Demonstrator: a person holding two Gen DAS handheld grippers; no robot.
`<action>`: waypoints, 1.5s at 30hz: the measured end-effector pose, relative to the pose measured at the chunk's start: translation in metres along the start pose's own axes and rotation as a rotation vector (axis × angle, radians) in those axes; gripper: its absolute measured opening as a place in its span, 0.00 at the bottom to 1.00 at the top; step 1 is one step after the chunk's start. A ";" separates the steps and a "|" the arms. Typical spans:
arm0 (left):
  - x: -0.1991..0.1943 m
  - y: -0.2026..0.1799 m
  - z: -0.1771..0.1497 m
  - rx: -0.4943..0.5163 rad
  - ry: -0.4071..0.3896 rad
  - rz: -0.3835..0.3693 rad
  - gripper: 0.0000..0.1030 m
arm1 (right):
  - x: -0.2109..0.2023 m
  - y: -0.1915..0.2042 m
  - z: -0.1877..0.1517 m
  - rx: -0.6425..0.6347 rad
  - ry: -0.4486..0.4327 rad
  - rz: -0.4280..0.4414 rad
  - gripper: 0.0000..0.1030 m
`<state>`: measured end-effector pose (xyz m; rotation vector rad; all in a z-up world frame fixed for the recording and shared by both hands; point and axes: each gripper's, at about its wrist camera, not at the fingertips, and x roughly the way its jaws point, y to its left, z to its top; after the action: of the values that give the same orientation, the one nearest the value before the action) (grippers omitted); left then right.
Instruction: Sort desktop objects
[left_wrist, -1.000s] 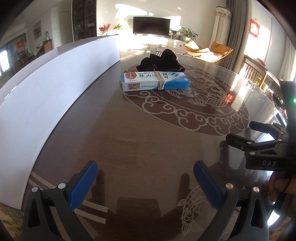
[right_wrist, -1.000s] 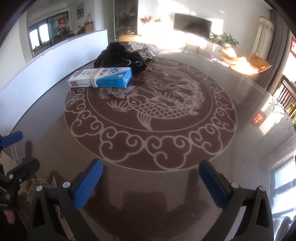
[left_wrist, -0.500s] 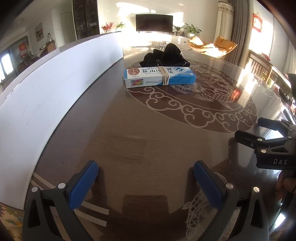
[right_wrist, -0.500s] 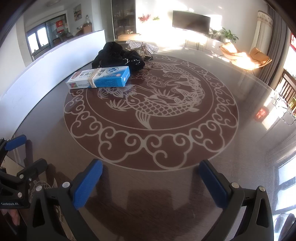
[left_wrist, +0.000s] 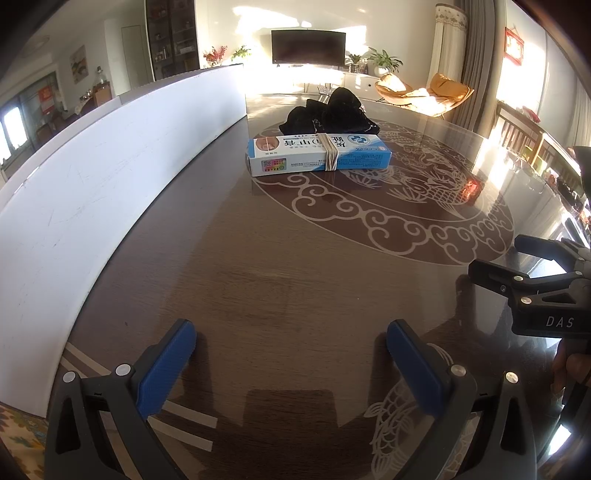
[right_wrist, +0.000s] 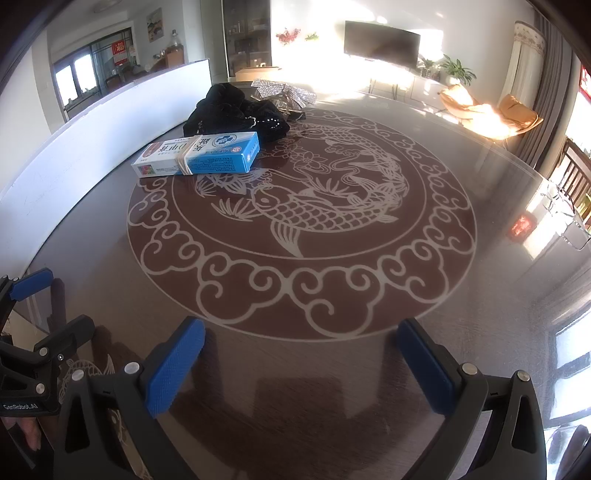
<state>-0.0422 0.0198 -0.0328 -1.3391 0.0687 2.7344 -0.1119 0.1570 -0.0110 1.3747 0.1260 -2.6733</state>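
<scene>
A blue and white box (left_wrist: 318, 155) (right_wrist: 197, 155) bound with rubber bands lies on the dark round table (left_wrist: 280, 273) (right_wrist: 498, 295). Just behind it sits a black cloth bundle (left_wrist: 330, 112) (right_wrist: 234, 109), and silvery blister packs (right_wrist: 282, 90) lie beyond that in the right wrist view. My left gripper (left_wrist: 290, 345) hangs open over the near table edge, far short of the box. My right gripper (right_wrist: 301, 349) is open too, with nothing between its blue pads. Each gripper also shows at the side of the other's view.
A low white curved wall (left_wrist: 110, 177) (right_wrist: 110, 125) runs along the table's left side. A carp and cloud pattern (right_wrist: 303, 218) fills the table's middle. White tape strips (left_wrist: 184, 424) lie near the front edge. Chairs (left_wrist: 436, 94) and a television (left_wrist: 308, 48) stand behind.
Both grippers have drifted forward toward the box and bundle, which now look larger. Both stay open and nothing on the table has moved.
</scene>
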 end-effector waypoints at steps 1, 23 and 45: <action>0.000 0.000 0.000 0.000 0.000 0.000 1.00 | 0.000 0.000 0.000 0.000 0.000 0.000 1.00; 0.002 0.000 0.001 0.001 -0.001 0.000 1.00 | 0.000 0.000 0.000 0.000 0.000 0.000 1.00; 0.001 0.004 0.003 0.023 0.001 -0.021 1.00 | -0.001 0.000 0.000 0.001 0.000 0.000 1.00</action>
<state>-0.0463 0.0160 -0.0318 -1.3284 0.0851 2.7073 -0.1116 0.1571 -0.0106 1.3743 0.1251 -2.6740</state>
